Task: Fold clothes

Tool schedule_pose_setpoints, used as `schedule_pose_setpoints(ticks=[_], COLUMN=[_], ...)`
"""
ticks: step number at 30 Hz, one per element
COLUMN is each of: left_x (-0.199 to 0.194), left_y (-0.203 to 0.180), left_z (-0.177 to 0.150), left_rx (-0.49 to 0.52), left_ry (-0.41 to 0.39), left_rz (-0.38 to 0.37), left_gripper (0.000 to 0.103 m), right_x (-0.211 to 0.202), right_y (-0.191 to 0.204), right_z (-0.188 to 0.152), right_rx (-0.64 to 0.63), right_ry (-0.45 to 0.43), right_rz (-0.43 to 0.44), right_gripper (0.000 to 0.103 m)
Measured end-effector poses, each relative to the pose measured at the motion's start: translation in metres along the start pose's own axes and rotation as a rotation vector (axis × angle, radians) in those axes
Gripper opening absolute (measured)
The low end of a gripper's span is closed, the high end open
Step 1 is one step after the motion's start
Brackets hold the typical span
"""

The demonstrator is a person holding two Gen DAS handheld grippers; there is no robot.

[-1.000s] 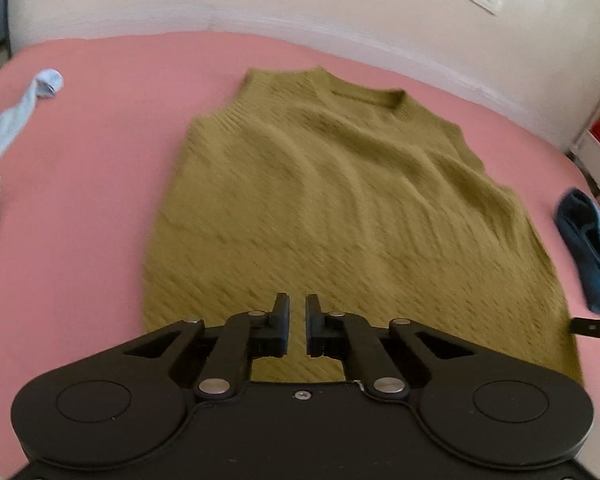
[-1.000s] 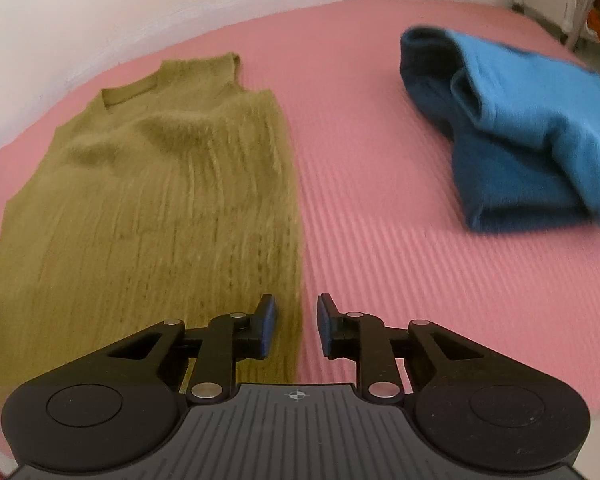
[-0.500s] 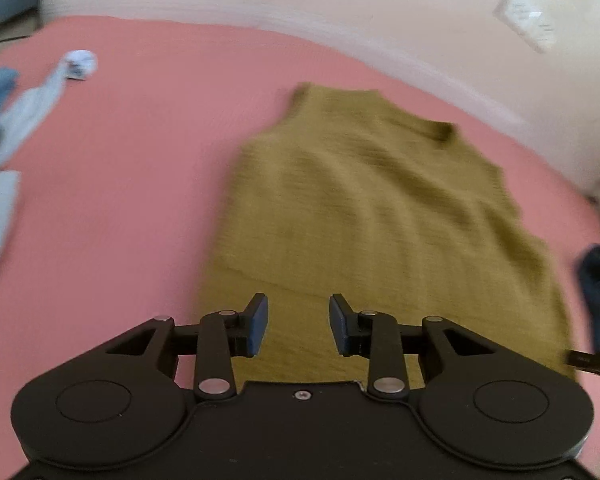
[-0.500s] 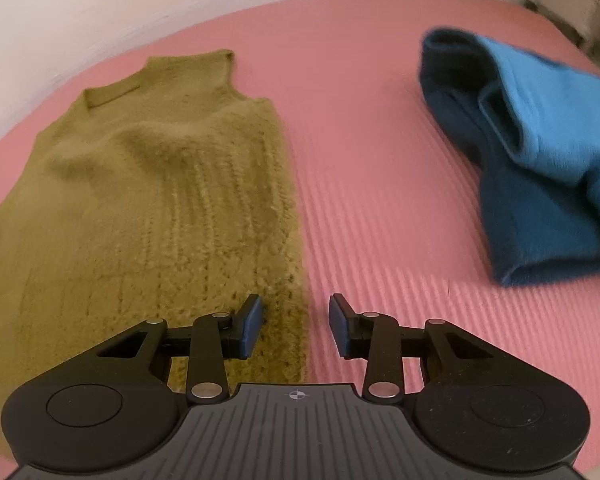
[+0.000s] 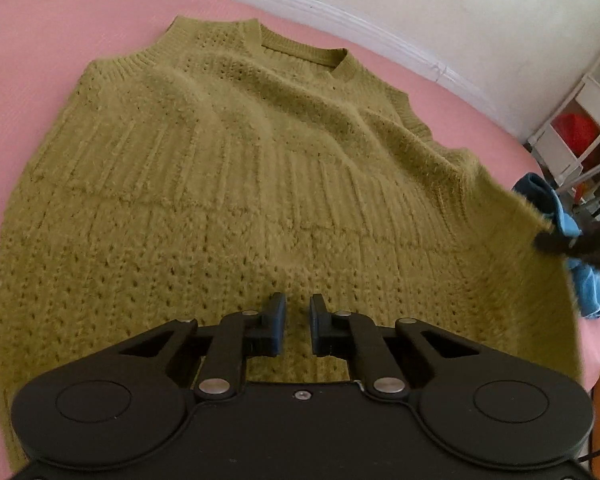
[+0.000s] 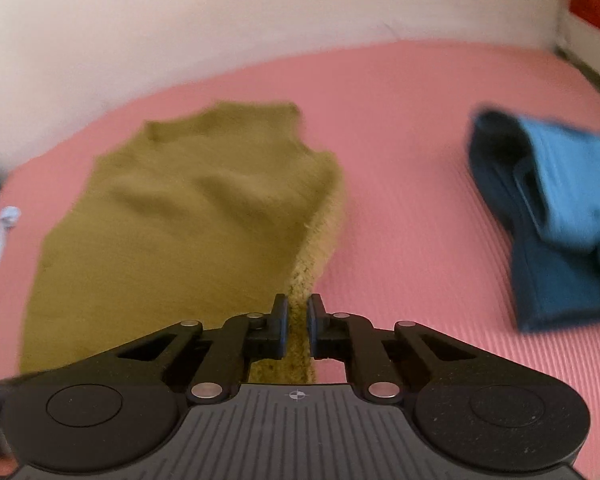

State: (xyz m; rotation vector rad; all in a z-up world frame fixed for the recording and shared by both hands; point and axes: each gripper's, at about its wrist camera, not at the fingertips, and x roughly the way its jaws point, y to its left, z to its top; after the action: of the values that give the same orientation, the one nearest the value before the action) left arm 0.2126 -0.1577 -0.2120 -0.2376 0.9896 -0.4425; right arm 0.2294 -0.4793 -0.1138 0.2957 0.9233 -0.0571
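The right tongs pinched the green sweater edge, lifting it off the pink mat. The left tongs hung slightly open, holding nothing

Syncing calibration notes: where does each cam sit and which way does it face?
Left wrist: on the left gripper, low over the olive vest, facing its neckline and the wall; own jaws apart.
Right wrist: on the right gripper, facing along the vest's right edge; jaws pinching that lifted edge.
Shared: vest, pink mat, blue garment; the right gripper shows at the left view's right edge.
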Motion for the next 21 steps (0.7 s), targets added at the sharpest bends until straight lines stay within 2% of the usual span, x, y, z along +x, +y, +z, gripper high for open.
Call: schedule_pose_setpoints(ticks=[2,5,11,14,17,21], left_x=[0.000,-0.009,-0.055,-0.072,-0.088,-0.089], left_y=[0.005,0.023,0.094,0.120,0.145,0.152], left_z=[0.001,0.004,0.016,0.012,0.007,0.008], left_rx=[-0.023,-0.137,-0.418,-0.508,-0.594,-0.610], left_ry=[-0.001,-0.013,-0.121,-0.152,-0.181,-0.178], left_rz=[-0.020,-0.056,0.032,0.054,0.073,0.069], left_gripper=[0.010,0.010,0.010,0.010,0.010,0.010], right_x=[-0.008,-0.013,-0.001,0.017,0.041,0.068], right_y=[0.022,0.059,0.170,0.222,0.254,0.275], right_z=[0.012,0.028,0.039,0.023,-0.002,-0.027], right_rx=[-0.026,-0.070,-0.255,-0.337,-0.384,-0.393], right_ry=[-0.017,-0.028,-0.027,0.016,0.090,0.167], right_rz=[0.048,0.124,0.277,0.339,0.358,0.357], right_gripper=[0.008,0.008,0.008,0.008,0.008,0.008])
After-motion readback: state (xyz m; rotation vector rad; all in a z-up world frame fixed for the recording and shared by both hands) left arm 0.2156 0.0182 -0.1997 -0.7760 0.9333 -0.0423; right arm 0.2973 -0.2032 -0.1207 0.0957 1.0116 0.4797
